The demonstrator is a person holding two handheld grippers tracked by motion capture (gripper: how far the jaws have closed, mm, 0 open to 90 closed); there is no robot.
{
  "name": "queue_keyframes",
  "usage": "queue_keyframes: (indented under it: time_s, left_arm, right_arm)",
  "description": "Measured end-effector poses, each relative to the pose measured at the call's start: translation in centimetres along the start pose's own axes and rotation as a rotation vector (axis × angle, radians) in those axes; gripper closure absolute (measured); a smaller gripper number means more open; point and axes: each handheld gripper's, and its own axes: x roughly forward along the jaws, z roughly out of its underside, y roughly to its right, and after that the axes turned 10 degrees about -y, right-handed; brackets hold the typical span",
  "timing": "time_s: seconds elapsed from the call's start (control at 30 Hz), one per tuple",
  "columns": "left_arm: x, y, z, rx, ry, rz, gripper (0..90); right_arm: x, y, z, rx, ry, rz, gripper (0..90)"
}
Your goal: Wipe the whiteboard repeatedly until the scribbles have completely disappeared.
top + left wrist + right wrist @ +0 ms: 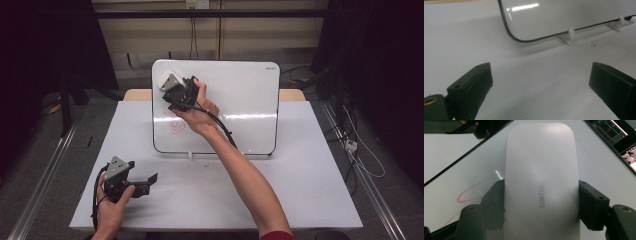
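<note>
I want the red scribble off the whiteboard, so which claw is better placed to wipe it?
The right claw. It is already shut on the white eraser and held up at the whiteboard, just above the red marks. The left claw hangs open and empty low over the table.

Lab or recording studio, not home. Bare white table (300,190) on grey floor, metal rails (42,180) running along both sides. Black curtains (45,45) close off left and right. Dark crossbar (210,13) overhead at back, wall socket (196,4) with cables hanging behind. Loose white cable and plug (351,145) on floor at right. Monitor screen (610,130) visible in right gripper view.
</note>
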Motion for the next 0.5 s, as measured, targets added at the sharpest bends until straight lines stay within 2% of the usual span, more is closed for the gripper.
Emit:
queue_keyframes:
  time_s: [0.07, 0.1, 0.23, 0.37, 0.43, 0.5]
  left_arm:
    - [0.0, 0.0, 0.1, 0.001, -0.001, 0.001, 4.8]
    - [0.0, -0.1, 0.1, -0.001, -0.002, -0.001, 4.8]
    - [0.0, -0.1, 0.0, -0.004, 0.002, -0.003, 4.8]
    - [0.0, -0.1, 0.0, -0.004, 0.001, -0.006, 4.8]
    - [0.0, -0.1, 0.0, -0.002, 0.003, -0.004, 4.8]
    - [0.0, -0.1, 0.0, 0.0, 0.003, -0.003, 4.8]
  right_arm:
    - [-0.1, 0.8, 0.1, -0.005, -0.006, 0.019, 31.4]
    - [-0.2, 1.2, 0.1, 0.021, -0.001, 0.024, 31.4]
    - [-0.5, 2.8, 0.4, 0.062, -0.001, 0.04, 31.4]
    - [-0.6, 2.2, 0.3, 0.048, -0.003, 0.069, 31.4]
    - [-0.5, 2.0, 0.5, 0.056, 0.005, 0.062, 31.4]
    - [-0.6, 1.7, 0.7, 0.029, 0.006, 0.056, 31.4]
